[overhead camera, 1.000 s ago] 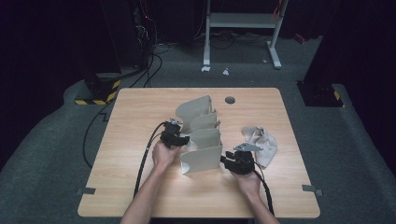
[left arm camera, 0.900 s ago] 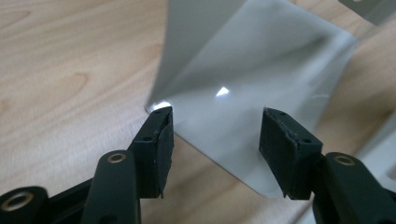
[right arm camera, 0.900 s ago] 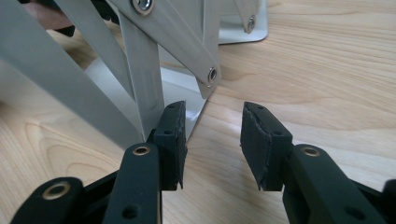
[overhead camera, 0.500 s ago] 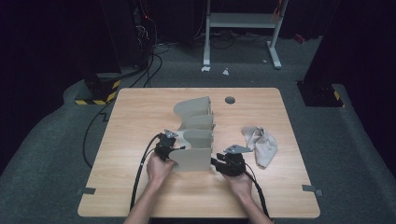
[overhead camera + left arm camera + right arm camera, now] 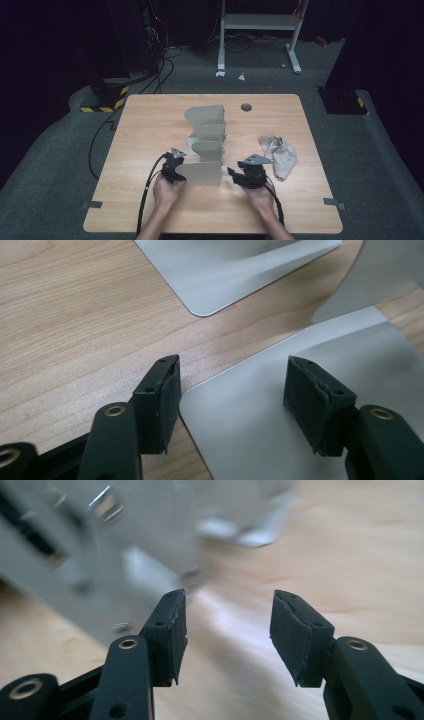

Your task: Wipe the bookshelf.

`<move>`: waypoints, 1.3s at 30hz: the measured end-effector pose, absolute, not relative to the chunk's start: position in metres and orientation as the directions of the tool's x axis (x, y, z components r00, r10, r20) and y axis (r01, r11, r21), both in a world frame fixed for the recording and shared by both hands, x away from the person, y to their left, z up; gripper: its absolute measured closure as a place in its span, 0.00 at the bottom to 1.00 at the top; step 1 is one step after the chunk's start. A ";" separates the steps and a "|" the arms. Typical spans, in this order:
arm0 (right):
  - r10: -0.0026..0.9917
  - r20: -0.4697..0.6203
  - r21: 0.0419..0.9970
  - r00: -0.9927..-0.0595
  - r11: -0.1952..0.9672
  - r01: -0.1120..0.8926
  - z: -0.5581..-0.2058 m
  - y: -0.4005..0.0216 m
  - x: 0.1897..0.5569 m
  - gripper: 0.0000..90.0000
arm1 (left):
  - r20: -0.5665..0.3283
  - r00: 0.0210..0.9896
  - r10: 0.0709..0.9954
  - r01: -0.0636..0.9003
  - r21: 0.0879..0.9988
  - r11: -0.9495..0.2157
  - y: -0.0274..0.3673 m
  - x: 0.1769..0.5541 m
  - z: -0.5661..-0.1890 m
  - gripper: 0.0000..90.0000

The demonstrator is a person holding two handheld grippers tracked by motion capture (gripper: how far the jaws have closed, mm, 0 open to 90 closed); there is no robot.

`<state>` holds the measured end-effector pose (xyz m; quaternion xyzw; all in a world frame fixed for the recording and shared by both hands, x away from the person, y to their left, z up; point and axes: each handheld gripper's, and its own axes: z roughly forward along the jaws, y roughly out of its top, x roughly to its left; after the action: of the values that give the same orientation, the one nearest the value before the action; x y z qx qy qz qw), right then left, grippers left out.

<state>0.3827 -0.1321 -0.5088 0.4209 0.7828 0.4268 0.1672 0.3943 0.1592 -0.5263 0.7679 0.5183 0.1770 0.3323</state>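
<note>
Both claws just opened, left claw point(image 5: 181, 172) slid toward the person

Lab or studio recording bay: lone wooden table point(image 5: 150, 120), grey carpet point(image 5: 60, 165), black surrounds, hazard-striped base point(image 5: 102, 102), floor cables point(image 5: 160, 65).

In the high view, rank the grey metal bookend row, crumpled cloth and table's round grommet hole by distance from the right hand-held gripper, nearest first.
From the right hand-held gripper:
1. Bookend row, to its left, nearest plate alongside.
2. Crumpled cloth, to its right.
3. Grommet hole, near the table's far edge.
</note>
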 end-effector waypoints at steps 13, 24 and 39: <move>0.968 -0.014 0.765 -0.251 0.172 0.620 -0.493 -0.239 0.430 0.47 | -0.049 0.414 0.909 0.672 0.690 -0.269 0.149 0.388 -0.527 0.40; 0.968 -0.100 0.715 -0.232 0.232 0.659 -0.522 -0.230 0.452 0.74 | -0.047 0.415 0.909 0.666 0.696 -0.268 0.141 0.388 -0.527 0.39; 0.855 0.052 0.765 -0.516 0.298 0.570 -0.499 -0.192 0.405 0.88 | -0.040 0.404 0.914 0.662 0.703 -0.261 0.133 0.390 -0.528 0.38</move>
<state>0.4049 -0.1923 -0.4993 0.4547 0.7836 0.3797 0.1873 0.3903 0.1334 -0.5284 0.7706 0.5112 0.1921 0.3286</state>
